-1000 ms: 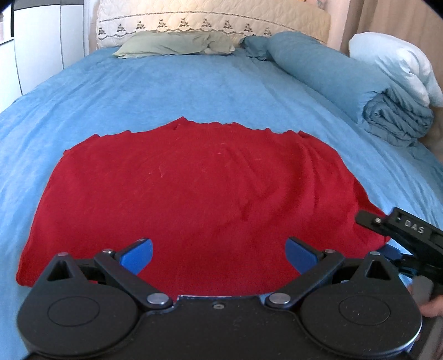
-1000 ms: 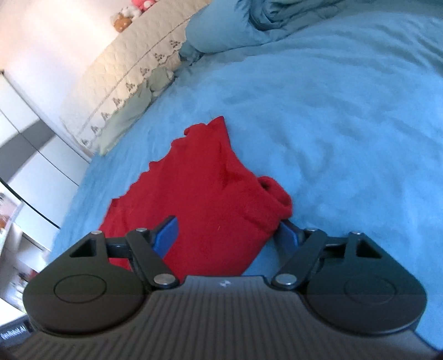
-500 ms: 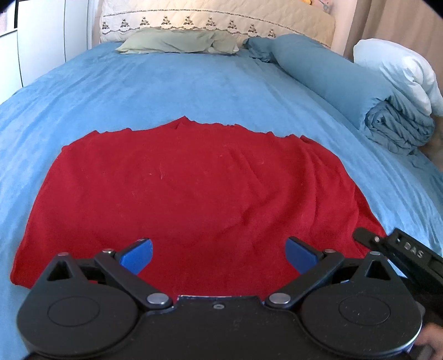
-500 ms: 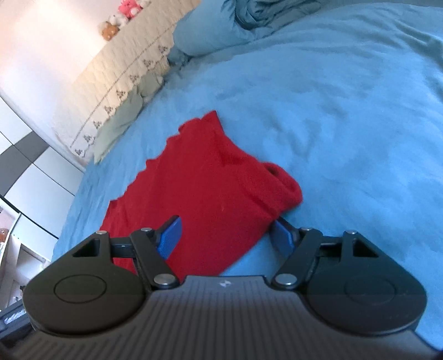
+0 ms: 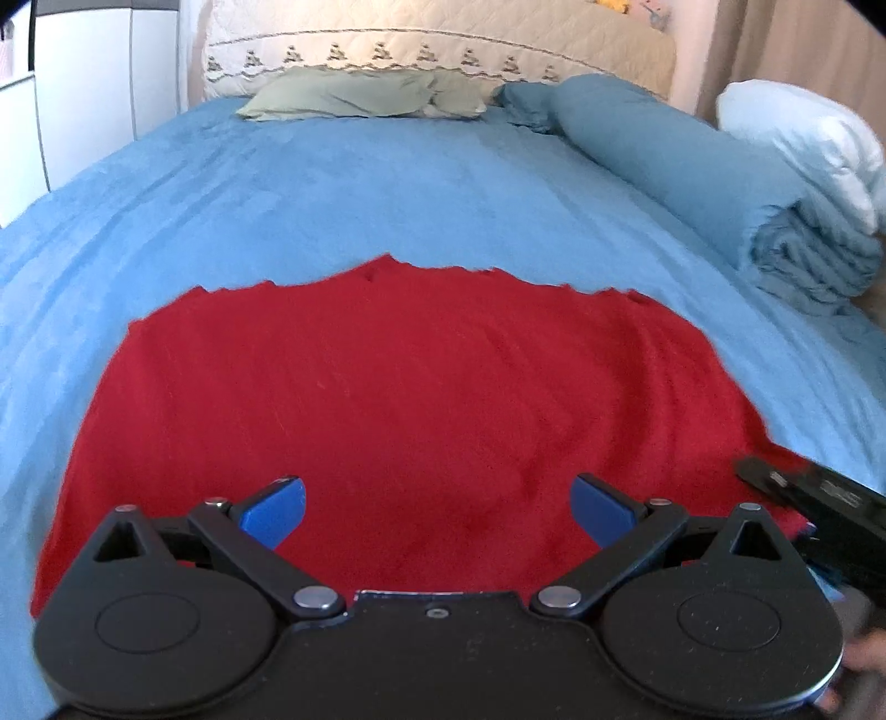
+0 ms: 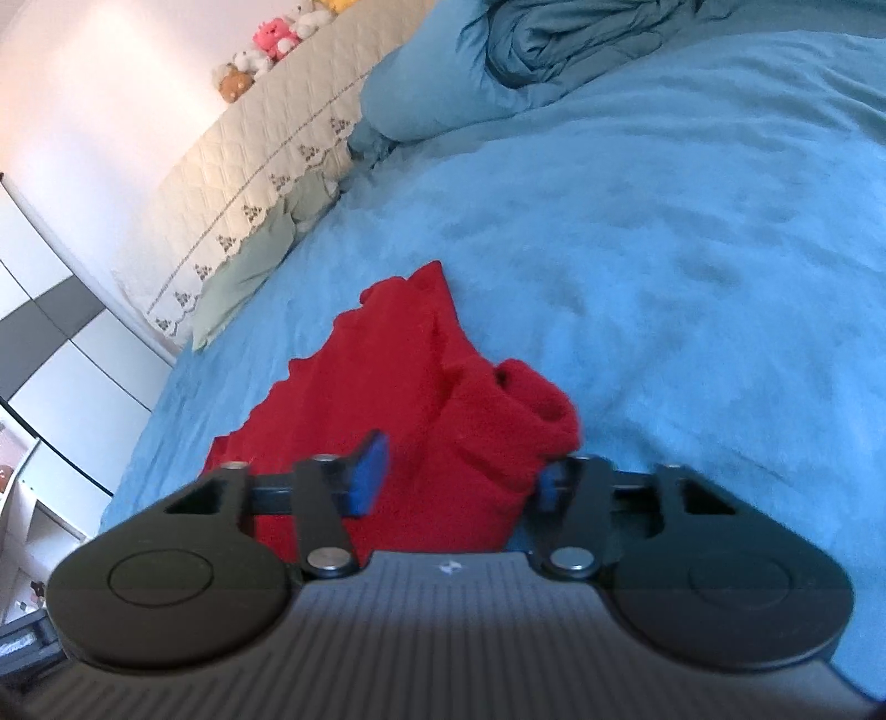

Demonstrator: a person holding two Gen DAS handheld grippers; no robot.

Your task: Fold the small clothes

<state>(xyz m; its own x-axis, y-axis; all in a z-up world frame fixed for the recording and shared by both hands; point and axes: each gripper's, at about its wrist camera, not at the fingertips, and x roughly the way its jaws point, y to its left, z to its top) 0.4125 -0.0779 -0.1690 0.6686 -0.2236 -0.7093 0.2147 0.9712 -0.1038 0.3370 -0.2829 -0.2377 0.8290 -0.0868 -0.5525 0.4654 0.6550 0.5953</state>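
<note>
A red garment [image 5: 410,387] lies spread flat on the blue bed sheet [image 5: 387,188]. My left gripper [image 5: 437,512] hovers open over the garment's near edge, with nothing between its blue pads [image 5: 274,512]. In the right wrist view, the garment's right corner [image 6: 515,421] is bunched into a raised fold. My right gripper [image 6: 459,482] straddles that fold and its jaws are closing, with the red cloth between them. The pads still stand well apart. A black part of the right gripper shows at the far right of the left wrist view, at the garment's corner.
A rolled blue duvet [image 5: 692,166] and a white duvet [image 5: 803,144] lie along the bed's right side. A green pillow [image 5: 360,94] rests against the quilted headboard [image 5: 443,44]. White wardrobe doors [image 5: 83,99] stand to the left. Plush toys [image 6: 271,39] sit on the headboard.
The right gripper's jaws have narrowed around the garment's corner, and the fold there has bunched higher. The left gripper has stayed open over the near edge.
</note>
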